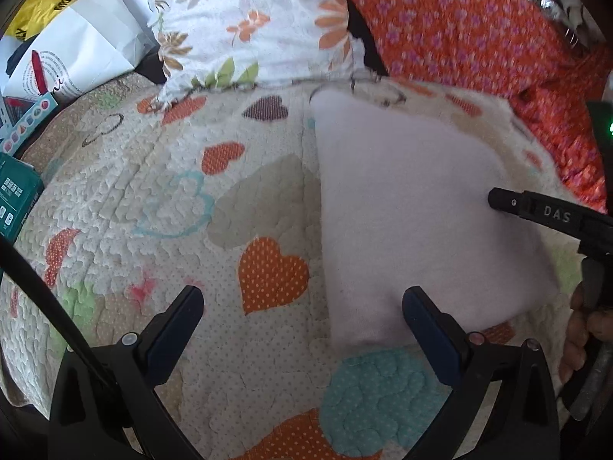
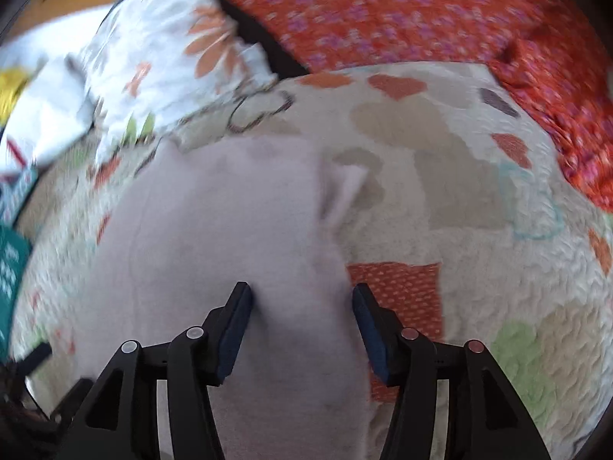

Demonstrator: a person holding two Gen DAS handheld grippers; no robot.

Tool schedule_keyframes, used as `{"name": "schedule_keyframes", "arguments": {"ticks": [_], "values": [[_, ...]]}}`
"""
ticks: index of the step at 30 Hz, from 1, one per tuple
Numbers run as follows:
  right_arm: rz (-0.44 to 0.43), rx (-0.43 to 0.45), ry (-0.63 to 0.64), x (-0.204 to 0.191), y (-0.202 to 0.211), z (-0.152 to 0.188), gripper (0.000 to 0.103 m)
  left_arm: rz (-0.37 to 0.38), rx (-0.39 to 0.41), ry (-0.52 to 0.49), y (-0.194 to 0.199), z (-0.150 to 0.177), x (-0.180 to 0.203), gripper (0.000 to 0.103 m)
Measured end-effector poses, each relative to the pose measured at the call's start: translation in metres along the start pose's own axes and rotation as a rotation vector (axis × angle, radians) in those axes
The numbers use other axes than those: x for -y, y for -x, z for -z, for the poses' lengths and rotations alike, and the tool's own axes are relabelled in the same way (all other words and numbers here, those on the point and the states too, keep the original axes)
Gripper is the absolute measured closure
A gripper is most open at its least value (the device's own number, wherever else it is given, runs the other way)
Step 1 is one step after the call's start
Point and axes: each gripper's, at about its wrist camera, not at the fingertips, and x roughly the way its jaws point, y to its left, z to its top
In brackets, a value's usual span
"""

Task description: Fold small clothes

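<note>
The left gripper (image 1: 302, 303), black with dark blue pads, hangs with its fingers wide apart and nothing between them, over an orange dotted heart patch (image 1: 270, 274) on the cream quilted bedspread with heart appliqués (image 1: 161, 176). Its right finger (image 1: 429, 329) overlaps the near edge of the pale pink fleece garment (image 1: 413, 211), which lies flat on the bedspread, right of centre in the left wrist view.

The right gripper (image 2: 302, 303), of the same build, also stands apart, its two fingers straddling the garment's right-hand part; whether the pads touch the cloth cannot be told. In the left view its black body (image 1: 551, 214) reaches in over the garment's right side and bears the letters "DAS".

Behind the garment lie a white floral pillow (image 1: 249, 23) and an orange-red flowered cloth (image 1: 459, 27). At the far left stand a white paper bag with red print (image 1: 76, 53), a yellow plastic bag (image 1: 38, 7) and a teal printed box (image 1: 17, 195), writing unreadable.
</note>
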Motion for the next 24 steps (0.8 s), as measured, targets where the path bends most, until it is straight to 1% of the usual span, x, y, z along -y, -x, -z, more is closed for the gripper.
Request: {"name": "schedule_keyframes", "arguments": {"ticks": [2,3,4,5,6,7,9,11,12,14,15,18,19,20,22,23,24], "values": [[0.022,0.043,-0.016,0.004,0.008,-0.003,0.046,0.017,0.036,0.017,0.009,-0.004,-0.003,0.000],[0.014,0.061,-0.027,0.005,0.012,-0.004,0.047,0.022,0.049,0.023,0.011,-0.006,-0.004,0.000],[-0.009,0.074,-0.040,0.006,0.016,-0.004,0.054,0.026,0.056,0.025,0.013,-0.009,-0.005,0.000],[-0.052,0.080,-0.046,0.004,0.018,-0.005,0.060,0.023,0.054,0.025,0.012,-0.011,-0.005,0.000],[-0.076,0.078,-0.045,0.002,0.019,-0.006,0.060,0.014,0.041,0.027,0.008,-0.012,-0.006,0.000],[-0.129,0.061,-0.047,0.000,0.017,-0.006,0.060,0.011,0.032,0.030,0.005,-0.012,-0.007,0.000],[-0.171,0.018,-0.065,-0.002,0.008,-0.002,0.060,0.010,0.000,0.038,-0.003,-0.011,-0.009,0.000],[-0.144,-0.034,-0.076,0.001,-0.005,0.001,0.060,0.006,-0.037,0.037,-0.011,-0.009,-0.009,0.000],[-0.113,-0.066,-0.094,0.006,-0.013,0.003,0.060,0.008,-0.047,0.040,-0.012,-0.008,-0.010,0.000],[-0.153,-0.068,-0.204,0.024,-0.012,0.004,0.059,0.013,-0.058,0.049,-0.014,-0.009,-0.012,0.000],[-0.147,-0.060,-0.213,0.027,-0.008,0.003,0.059,0.017,-0.056,0.053,-0.014,-0.010,-0.013,0.000],[-0.068,0.010,-0.143,0.021,0.006,-0.020,0.060,0.022,-0.039,0.065,-0.013,-0.018,-0.015,0.000],[-0.060,0.022,-0.139,0.020,0.007,-0.027,0.064,0.026,-0.032,0.064,-0.013,-0.021,-0.015,0.000],[-0.069,0.031,-0.142,0.019,0.006,-0.037,0.070,0.030,-0.026,0.059,-0.013,-0.023,-0.014,0.000],[-0.102,0.020,-0.132,0.011,-0.005,-0.055,0.075,0.035,-0.028,0.051,-0.018,-0.026,-0.010,0.000],[-0.124,0.008,-0.124,0.008,-0.013,-0.062,0.076,0.036,-0.033,0.056,-0.021,-0.027,-0.009,0.000],[-0.171,-0.028,-0.111,0.000,-0.024,-0.068,0.076,0.036,-0.039,0.058,-0.024,-0.027,-0.008,0.000]]}}
